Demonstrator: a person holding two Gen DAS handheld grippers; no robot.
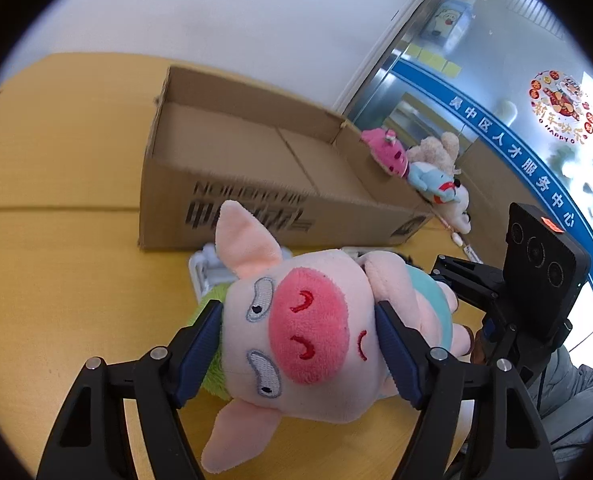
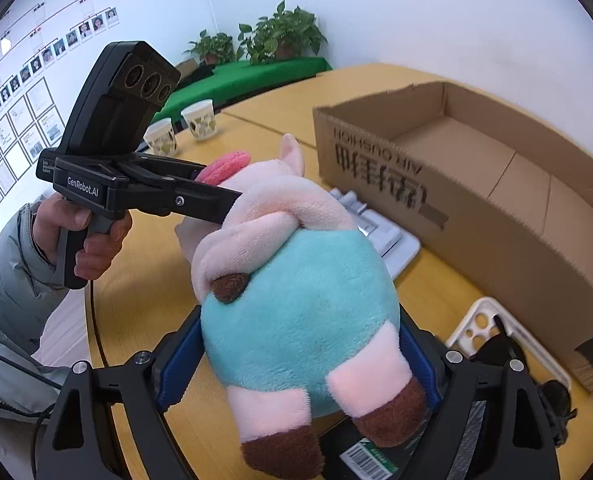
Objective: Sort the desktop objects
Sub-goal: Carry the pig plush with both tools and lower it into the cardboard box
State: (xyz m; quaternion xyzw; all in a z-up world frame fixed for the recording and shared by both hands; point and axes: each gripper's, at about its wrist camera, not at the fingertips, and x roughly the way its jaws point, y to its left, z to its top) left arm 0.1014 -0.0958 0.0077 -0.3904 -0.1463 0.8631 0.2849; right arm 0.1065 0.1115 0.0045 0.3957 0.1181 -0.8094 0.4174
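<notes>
A pink pig plush [image 1: 308,332] with a teal body [image 2: 296,312] is held off the yellow table [image 1: 56,272] by both grippers. My left gripper [image 1: 300,344] is shut on its head, blue pads on either cheek. My right gripper [image 2: 296,344] is shut on its teal body, near the brown-hoofed legs. The left gripper also shows in the right wrist view [image 2: 200,200], and the right gripper in the left wrist view [image 1: 472,280]. An open, empty cardboard box [image 1: 256,168] stands just behind the pig; it also shows in the right wrist view [image 2: 476,184].
Several small plush toys [image 1: 424,172] lie beyond the box's right end. A grey plastic tray [image 2: 380,224] lies under the pig. A white phone case [image 2: 484,332] and a barcoded packet [image 2: 368,460] lie by the box. Two paper cups [image 2: 184,128] stand farther back.
</notes>
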